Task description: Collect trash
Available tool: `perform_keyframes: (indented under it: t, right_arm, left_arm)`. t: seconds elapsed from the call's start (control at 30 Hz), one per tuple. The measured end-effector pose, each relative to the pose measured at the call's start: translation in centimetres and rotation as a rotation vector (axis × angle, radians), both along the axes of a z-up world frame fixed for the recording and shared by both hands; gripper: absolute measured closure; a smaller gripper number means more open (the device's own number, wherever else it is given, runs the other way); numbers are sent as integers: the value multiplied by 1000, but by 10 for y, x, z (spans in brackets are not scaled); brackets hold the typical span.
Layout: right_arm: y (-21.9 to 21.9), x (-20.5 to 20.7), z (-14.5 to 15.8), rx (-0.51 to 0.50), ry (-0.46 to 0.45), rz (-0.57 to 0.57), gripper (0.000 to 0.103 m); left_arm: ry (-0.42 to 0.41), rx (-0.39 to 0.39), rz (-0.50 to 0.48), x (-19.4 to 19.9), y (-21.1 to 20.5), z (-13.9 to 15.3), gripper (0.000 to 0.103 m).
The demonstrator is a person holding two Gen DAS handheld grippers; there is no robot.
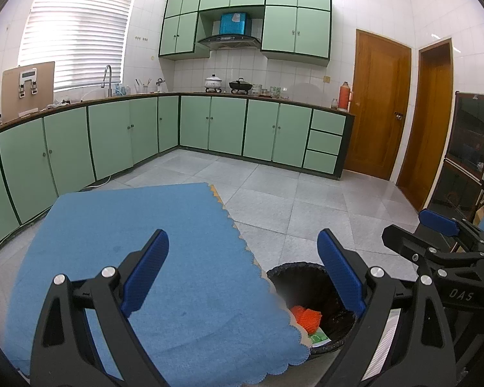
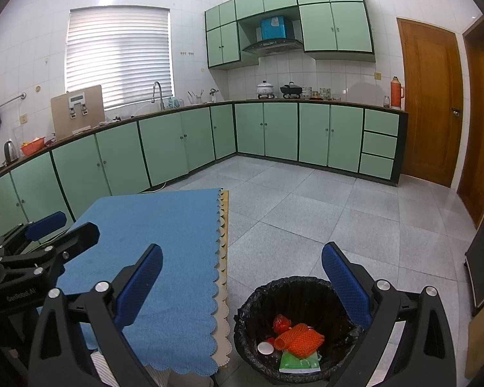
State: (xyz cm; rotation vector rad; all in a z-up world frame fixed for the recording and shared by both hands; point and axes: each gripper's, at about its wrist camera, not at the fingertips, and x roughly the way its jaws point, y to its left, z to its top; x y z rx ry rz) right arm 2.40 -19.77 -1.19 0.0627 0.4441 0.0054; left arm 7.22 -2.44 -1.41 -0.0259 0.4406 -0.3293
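Trash (image 2: 298, 338), an orange net, cup and green packet, was seen inside the black-lined bin (image 2: 258, 293) beside the blue-covered desk (image 2: 164, 242). Both hand-held grippers (image 1: 242, 274) (image 2: 242, 290) were held wide, empty. The bin could be knocked.

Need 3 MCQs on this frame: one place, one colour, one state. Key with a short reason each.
1. Where is the trash bin?
A. on the counter
B. on the floor beside the table
C. under the sink

2. What colour is the mesh net in the bin?
A. orange
B. purple
C. white

3. How is the right gripper?
A. shut on a cup
B. shut on nothing
C. open, holding nothing

Key: B, it stands on floor tiles by the blue tablecloth; A, the net is plainly orange; C, its fingers are wide apart.
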Motion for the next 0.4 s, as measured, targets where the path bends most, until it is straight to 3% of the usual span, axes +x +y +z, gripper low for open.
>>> perform_keyframes:
  t: [0.4]
  right_arm:
    - [-1,1,-3,3,6,-5,6]
  left_arm:
    - [7,4,5,0,0,1,13]
